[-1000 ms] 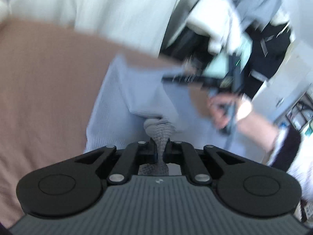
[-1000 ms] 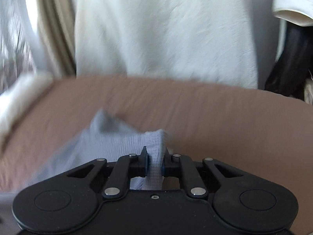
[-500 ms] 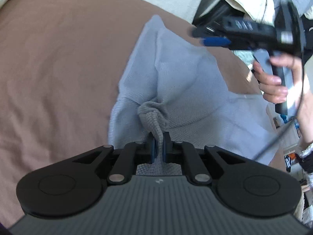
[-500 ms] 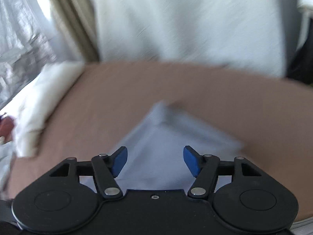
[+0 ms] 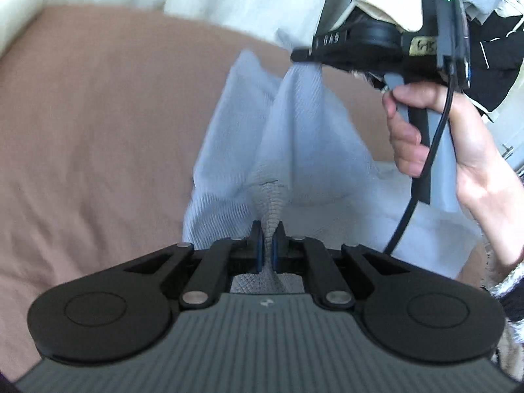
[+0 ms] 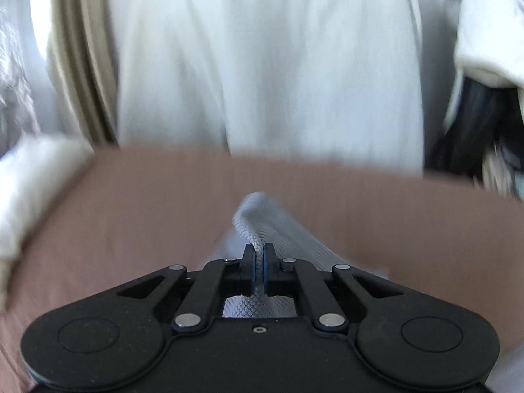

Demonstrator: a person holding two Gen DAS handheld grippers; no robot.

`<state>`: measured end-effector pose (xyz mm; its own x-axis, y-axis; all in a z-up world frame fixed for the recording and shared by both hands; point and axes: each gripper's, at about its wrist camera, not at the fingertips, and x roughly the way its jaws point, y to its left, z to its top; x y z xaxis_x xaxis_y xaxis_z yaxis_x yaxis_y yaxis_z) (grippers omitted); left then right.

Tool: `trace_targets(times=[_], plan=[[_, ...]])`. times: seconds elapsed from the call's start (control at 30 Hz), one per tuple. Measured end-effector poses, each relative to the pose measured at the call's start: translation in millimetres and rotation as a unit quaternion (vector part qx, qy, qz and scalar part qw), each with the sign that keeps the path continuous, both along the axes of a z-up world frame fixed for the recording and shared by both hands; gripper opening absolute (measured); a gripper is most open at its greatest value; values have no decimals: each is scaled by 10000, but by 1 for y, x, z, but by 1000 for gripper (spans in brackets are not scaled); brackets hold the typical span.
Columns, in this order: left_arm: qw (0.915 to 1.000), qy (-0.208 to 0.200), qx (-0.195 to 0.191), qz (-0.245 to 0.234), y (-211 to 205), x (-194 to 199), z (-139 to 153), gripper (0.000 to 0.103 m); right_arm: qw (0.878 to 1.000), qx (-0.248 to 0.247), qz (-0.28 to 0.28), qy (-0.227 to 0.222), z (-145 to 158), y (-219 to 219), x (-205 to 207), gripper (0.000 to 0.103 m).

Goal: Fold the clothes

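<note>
Left hand-held gripper point(image 5: 268, 245) is clamped tight on a bunched ridge of the pale blue knit garment point(image 5: 294, 150); the right hand-held gripper point(image 6: 258, 270) pinches a far edge, lifting it off the brown bed point(image 5: 98, 124). Looks light, soft, floppy, so grip edges and corners. Textured weave, partly tented, the rest lying crumpled on the bed.

brown bedsheet point(image 5: 98, 124), white curtain point(image 6: 268, 65)

Brown bed sheet point(image 5: 98, 114) w/ white drapes point(image 6: 268, 65) behind, bright daylight.
</note>
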<state>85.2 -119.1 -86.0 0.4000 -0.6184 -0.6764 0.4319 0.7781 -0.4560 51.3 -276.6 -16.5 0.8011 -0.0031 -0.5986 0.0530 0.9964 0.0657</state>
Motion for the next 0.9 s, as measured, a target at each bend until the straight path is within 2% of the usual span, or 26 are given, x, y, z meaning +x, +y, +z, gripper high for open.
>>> trace_targets(times=[0.03, 0.1, 0.17, 0.2, 0.23, 0.27, 0.3, 0.37, 0.4, 0.43, 0.5, 0.57, 0.63, 0.73, 0.8, 0.87, 0.9], plan=[[10000, 4, 10, 51, 3, 2, 0, 5, 9998, 98, 129, -66, 0, -3, 7, 5], [9998, 95, 82, 174, 9, 7, -6, 6, 9988, 274, 414, 62, -6, -5, 24, 8], [9983, 288, 310, 402, 13, 15, -21, 11, 9982, 258, 455, 300, -14, -8, 34, 9], [9975, 397, 318, 488, 17, 20, -27, 16, 9982, 253, 373, 384, -15, -11, 34, 14], [9966, 567, 175, 568, 25, 24, -33, 16, 9985, 299, 222, 395, -13, -18, 29, 18], [9953, 713, -5, 655, 31, 27, -34, 16, 9984, 404, 122, 380, -9, -22, 21, 34], [9935, 841, -182, 743, 37, 30, -34, 16, 9977, 584, 125, 313, -2, -24, 6, 47], [9934, 769, -193, 828, 41, 26, -28, 16, 9957, 842, 311, 209, 8, -24, -34, 50], [9939, 704, -51, 850, 42, 23, -25, 22, 9944, 950, 421, 171, 12, -24, -54, 50], [9941, 639, 137, 867, 42, 20, -22, 35, 9928, 1061, 537, 166, 15, -24, -77, 51], [9926, 737, 539, 803, 40, 6, -19, 45, 9891, 1236, 741, 294, 13, -23, -115, 51], [9895, 1029, 766, 673, 44, -9, -22, 46, 9868, 1264, 895, 471, 0, -23, -148, 51], [9886, 1229, 612, 617, 60, -30, -24, 47, 9878, 1128, 863, 640, -9, -26, -179, 52], [9869, 1424, 414, 639, 74, -48, -27, 56, 9898, 978, 377, 965, -16, -46, -204, 53], [9855, 1520, 373, 651, 72, -48, -33, 56, 9891, 875, 52, 1179, -20, -60, -220, 53], [9860, 1570, 255, 511, 67, -50, -39, 48, 9869, 772, -272, 1392, -25, -74, -236, 55], [9873, 1551, 125, 309, 63, -52, -41, 19, 9851, 719, -435, 1498, -27, -80, -244, 60]])
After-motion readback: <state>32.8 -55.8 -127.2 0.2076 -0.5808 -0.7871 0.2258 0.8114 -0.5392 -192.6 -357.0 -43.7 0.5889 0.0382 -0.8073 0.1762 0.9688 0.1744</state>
